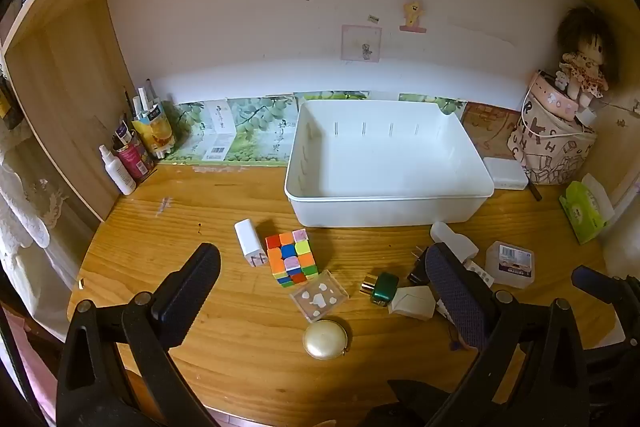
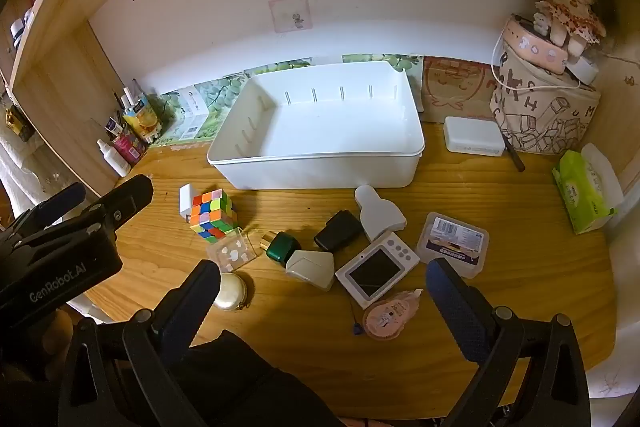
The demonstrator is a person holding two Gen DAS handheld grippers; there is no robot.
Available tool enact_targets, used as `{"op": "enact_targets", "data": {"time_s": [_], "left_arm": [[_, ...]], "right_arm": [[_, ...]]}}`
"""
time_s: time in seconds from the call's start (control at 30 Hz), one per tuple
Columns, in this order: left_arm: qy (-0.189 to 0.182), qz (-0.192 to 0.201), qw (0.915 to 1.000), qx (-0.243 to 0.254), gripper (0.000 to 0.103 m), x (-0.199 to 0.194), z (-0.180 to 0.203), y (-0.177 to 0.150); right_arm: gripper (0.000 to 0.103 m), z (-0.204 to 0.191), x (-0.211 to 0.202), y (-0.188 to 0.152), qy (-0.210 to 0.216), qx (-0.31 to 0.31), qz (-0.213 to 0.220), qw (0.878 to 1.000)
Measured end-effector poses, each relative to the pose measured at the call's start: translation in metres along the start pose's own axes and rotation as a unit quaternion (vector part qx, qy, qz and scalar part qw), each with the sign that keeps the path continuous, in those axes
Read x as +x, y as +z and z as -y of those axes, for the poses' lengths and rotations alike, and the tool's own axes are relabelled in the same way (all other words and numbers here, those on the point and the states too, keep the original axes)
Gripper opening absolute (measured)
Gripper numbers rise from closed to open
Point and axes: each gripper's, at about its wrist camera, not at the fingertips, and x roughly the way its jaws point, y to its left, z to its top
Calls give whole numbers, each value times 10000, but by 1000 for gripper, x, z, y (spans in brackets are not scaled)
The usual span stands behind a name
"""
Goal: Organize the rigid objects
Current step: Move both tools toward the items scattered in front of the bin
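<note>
The left gripper (image 1: 324, 297) and the right gripper (image 2: 322, 307) both hang spread wide over the wooden desk (image 1: 168, 227), tilted downward, pinching nothing. Only the right wrist view shows the small white screen device (image 2: 378, 269) and the pink tape dispenser (image 2: 390, 315) (the left view hides them behind a finger). The white bin (image 2: 320, 171) stands bare inside at the back. The colour cube (image 1: 292, 257), the clear box (image 1: 319, 295) and the round cream case (image 1: 325, 339) lie loose before it.
</note>
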Motion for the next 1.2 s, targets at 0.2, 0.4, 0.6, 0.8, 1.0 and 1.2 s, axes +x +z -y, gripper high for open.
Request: {"op": "enact_targets", "data": {"time_s": [0.2,0.4,0.6,0.8,1.0,1.2], "left_arm": [[-42,-32,10000,-22,102,3,1,1],[-134,-83,9998,-78,102,3,-1,-5],[-295,-252,9992,-128,102,8,-15,-7],[-457,-408,9981,-41,102,13,-21,-9],[-587,-688,9959,-10,102,26,-29,-7],[-853,-948,9917,137,102,40,-32,-10]], "right_arm": [[103,-2,1,0,-50,-29,-2,10000],[103,-6,0,0,-48,-22,-24,10000],[103,-12,0,-3,-69,9,-126,9999],[103,-20,6,-6,-162,73,-294,9994],[103,-28,14,-8,-265,149,-487,9983],[103,-34,21,-14,-450,336,-687,9961]]}}
